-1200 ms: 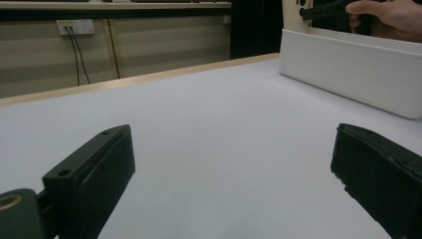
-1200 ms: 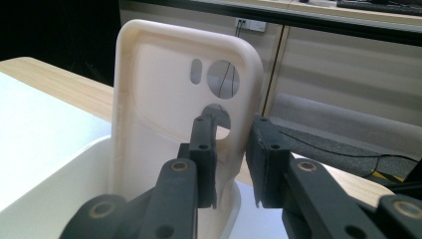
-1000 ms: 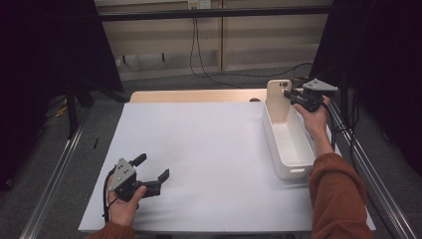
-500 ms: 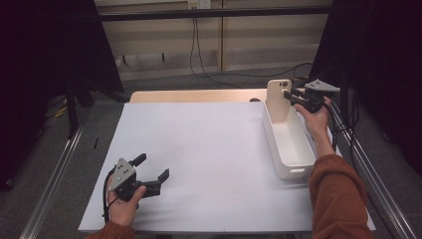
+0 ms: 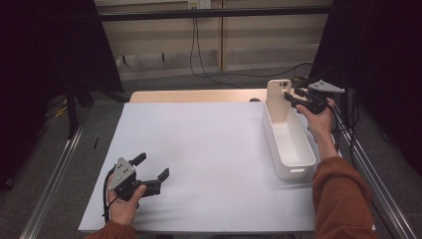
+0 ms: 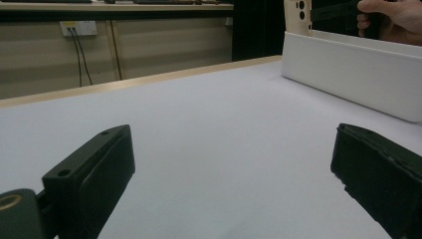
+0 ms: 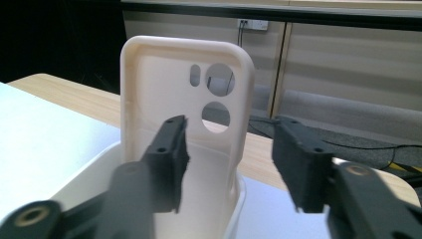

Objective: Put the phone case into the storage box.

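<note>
While the cream silicone phone case stands upright in the white plastic bin, upper right of the high view, the right tool straddles its edge, jaws just opening, unclamped. Left tool rests apart, lower left.

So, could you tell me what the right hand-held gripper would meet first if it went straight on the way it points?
Most likely the cream phone case standing in the white bin; the right hand-held gripper, jaws just opened, straddles its edge.

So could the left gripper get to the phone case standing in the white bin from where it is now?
Probably yes, with a long reach: the left gripper sits open over bare table, but the right gripper, jaws just opening, crowds the phone case in the white bin.
</note>
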The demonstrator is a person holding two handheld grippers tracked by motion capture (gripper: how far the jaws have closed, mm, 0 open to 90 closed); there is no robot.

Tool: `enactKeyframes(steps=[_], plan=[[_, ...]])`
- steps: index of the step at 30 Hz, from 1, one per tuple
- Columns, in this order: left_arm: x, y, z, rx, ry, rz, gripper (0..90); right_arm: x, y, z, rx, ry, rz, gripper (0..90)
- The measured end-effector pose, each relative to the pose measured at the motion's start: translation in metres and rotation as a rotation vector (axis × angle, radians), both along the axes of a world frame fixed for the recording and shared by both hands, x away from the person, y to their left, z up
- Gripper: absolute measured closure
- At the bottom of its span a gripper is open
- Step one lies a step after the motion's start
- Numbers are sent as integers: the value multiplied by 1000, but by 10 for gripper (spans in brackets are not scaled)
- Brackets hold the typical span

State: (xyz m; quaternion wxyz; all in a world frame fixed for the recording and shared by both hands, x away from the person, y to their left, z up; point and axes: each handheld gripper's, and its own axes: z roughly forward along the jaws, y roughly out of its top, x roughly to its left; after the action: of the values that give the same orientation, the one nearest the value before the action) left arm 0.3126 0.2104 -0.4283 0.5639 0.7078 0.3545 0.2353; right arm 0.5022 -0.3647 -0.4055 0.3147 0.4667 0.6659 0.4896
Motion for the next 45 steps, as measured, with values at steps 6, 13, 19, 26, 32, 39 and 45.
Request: enactKeyframes(steps=[6,13,19,26,32,39,45], plan=[[0,0,-1,-2,5,0,36,-4,0,4,5,-1,3,310],[1,0,-1,-6,4,-5,36,-9,5,10,17,-1,5,113],[2,0,-1,-12,2,-10,37,-16,8,12,51,-18,-13,29],[1,1,0,-10,-2,-12,36,-23,8,19,62,-28,-4,17],[0,2,0,-16,-4,-9,37,-30,8,22,56,-37,-28,13],[0,3,1,-15,-5,-9,37,-40,6,21,51,-51,-51,8],[0,4,1,-17,-6,-10,37,-47,4,23,46,-58,-65,6]])
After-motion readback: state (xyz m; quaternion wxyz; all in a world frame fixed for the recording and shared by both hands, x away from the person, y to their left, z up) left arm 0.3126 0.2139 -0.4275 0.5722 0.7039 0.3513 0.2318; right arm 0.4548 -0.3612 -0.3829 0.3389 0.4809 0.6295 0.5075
